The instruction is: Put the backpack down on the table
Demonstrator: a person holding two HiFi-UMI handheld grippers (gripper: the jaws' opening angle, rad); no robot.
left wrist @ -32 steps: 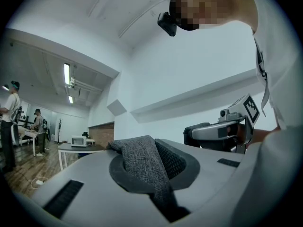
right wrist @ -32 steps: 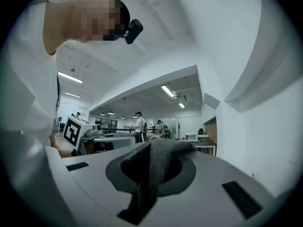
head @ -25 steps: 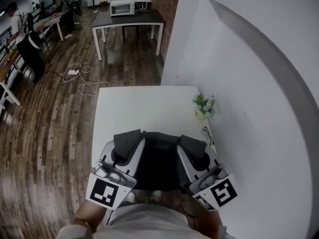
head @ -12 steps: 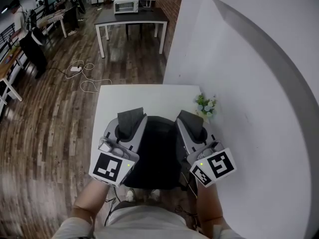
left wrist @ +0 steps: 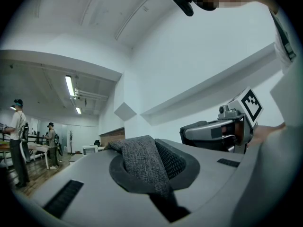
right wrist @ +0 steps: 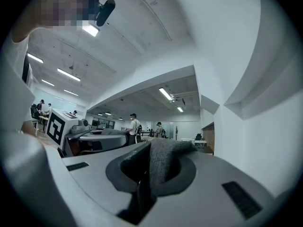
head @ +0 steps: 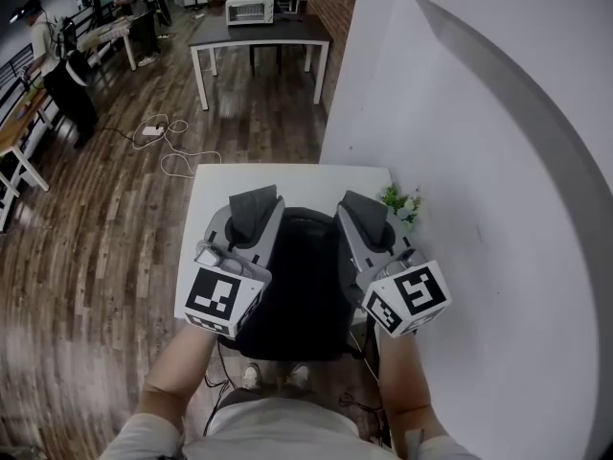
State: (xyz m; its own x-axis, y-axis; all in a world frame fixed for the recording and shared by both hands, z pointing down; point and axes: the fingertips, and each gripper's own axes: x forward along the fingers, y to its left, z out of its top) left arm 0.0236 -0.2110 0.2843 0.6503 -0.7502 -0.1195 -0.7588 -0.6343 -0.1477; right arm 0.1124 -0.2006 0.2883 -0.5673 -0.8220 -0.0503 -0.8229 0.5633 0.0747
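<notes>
In the head view a black backpack (head: 302, 276) hangs between my two grippers, its far part over the near edge of the white table (head: 297, 178). My left gripper (head: 255, 205) is shut on a grey fabric shoulder strap (left wrist: 142, 164), which fills its jaws in the left gripper view. My right gripper (head: 364, 209) is shut on the other grey strap (right wrist: 165, 157). Both grippers point level and away from me, side by side. Each shows in the other's view: the right gripper (left wrist: 218, 131) and the left gripper (right wrist: 94, 138). The backpack's lower part is hidden by my arms.
A small potted plant (head: 400, 202) stands at the table's right edge against the white wall (head: 479, 161). Beyond lie a wooden floor with cables (head: 177, 151), a dark table (head: 259, 34) bearing a white appliance, and people at desks (head: 57, 56) far left.
Both grippers have carried the backpack forward, away from me and further over the white table. Their grip on the straps is unchanged.
</notes>
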